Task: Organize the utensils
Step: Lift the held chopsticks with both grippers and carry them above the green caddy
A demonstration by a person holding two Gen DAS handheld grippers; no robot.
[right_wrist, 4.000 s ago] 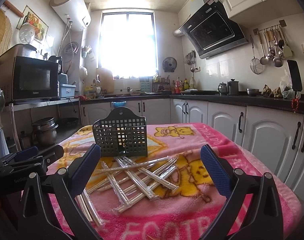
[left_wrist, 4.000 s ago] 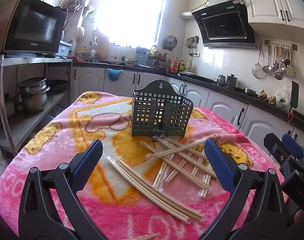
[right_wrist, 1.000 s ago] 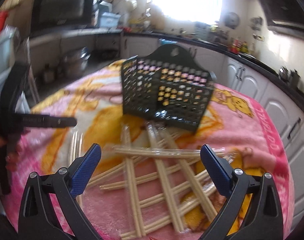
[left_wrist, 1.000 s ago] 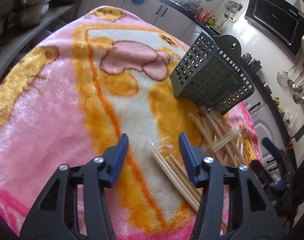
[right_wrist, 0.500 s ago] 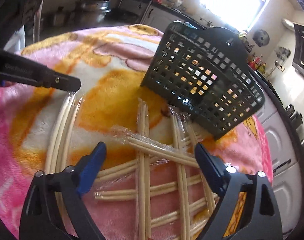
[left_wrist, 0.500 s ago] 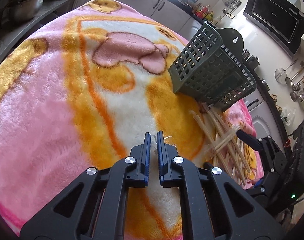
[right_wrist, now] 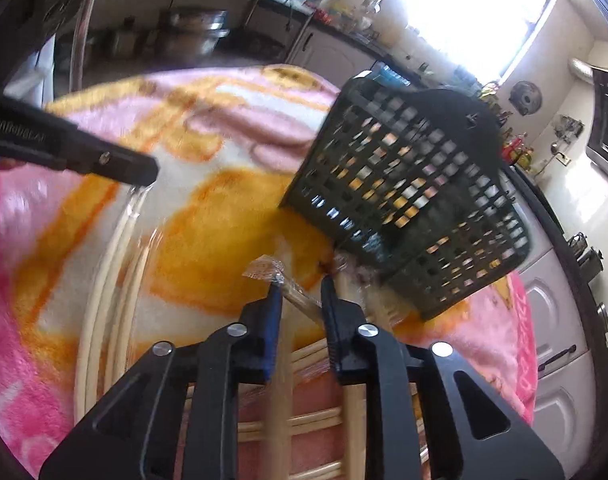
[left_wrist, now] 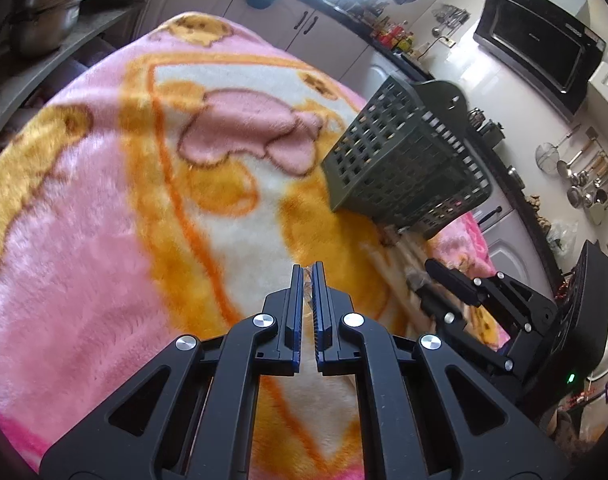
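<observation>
A dark green lattice utensil basket stands on the pink and orange blanket. Several pairs of wooden chopsticks in clear wrappers lie crossed in front of it. My left gripper is shut on the clear wrapper end of one long pair lying apart at the left. My right gripper is closing its jaws on another wrapped pair. That pair runs slantwise between the pads and touches both, close to the basket's foot.
Steel pots sit on a shelf at the left. White cabinets and a dark counter run behind and right of the table. A range hood and hanging ladles are on the far wall. The blanket's left half is bare.
The left jaws went from apart to shut on the wrapper end. The right gripper moved in toward the basket, rolled, and its wide jaws narrowed around a wrapped pair.
</observation>
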